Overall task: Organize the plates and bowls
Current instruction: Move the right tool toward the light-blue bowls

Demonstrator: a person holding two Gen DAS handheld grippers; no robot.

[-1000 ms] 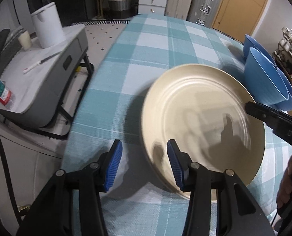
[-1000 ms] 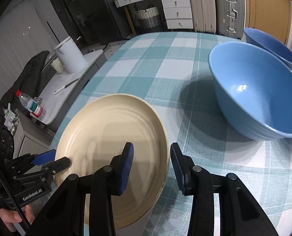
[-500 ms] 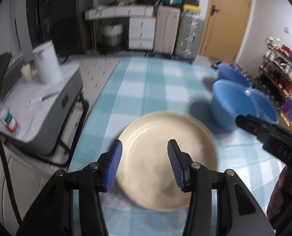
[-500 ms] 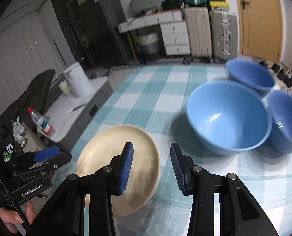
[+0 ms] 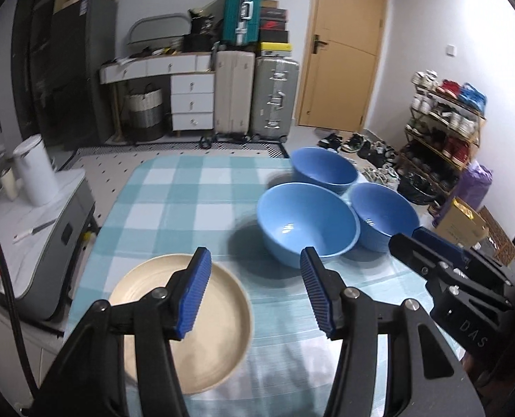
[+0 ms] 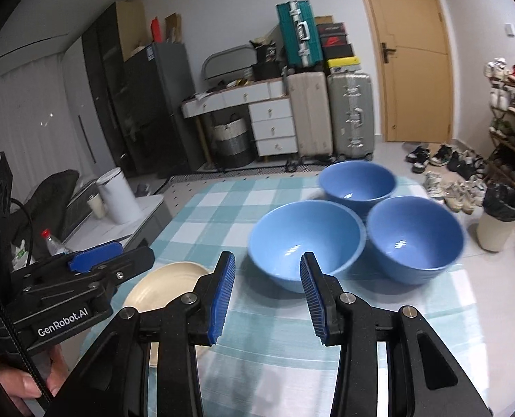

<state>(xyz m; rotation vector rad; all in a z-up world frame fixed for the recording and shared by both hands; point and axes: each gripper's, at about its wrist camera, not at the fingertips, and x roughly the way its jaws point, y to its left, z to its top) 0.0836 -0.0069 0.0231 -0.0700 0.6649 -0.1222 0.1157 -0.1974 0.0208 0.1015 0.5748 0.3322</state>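
A cream plate [image 5: 219, 316] lies flat on the checked tablecloth [image 5: 174, 201] at the near left; it also shows in the right wrist view [image 6: 160, 285]. Three blue bowls stand at the right: a large one [image 5: 306, 222] in the middle, one behind it [image 5: 323, 170] and one to its right [image 5: 382, 215]. In the right wrist view they are the large bowl [image 6: 306, 243], the far bowl [image 6: 358, 184] and the right bowl [image 6: 413, 236]. My left gripper [image 5: 255, 292] is open and empty, raised above the plate's right edge. My right gripper [image 6: 266, 295] is open and empty, raised before the large bowl.
A grey side cart [image 5: 38, 229] with a white container [image 5: 36, 173] and a bottle stands left of the table. Suitcases [image 5: 274, 93], drawers and a door are at the back. A shoe rack [image 5: 445, 128] and a bin [image 6: 497, 222] are at the right.
Both grippers have risen and pulled back from the plate, which was tilted up a second ago and now lies flat. All three bowls have come into view.
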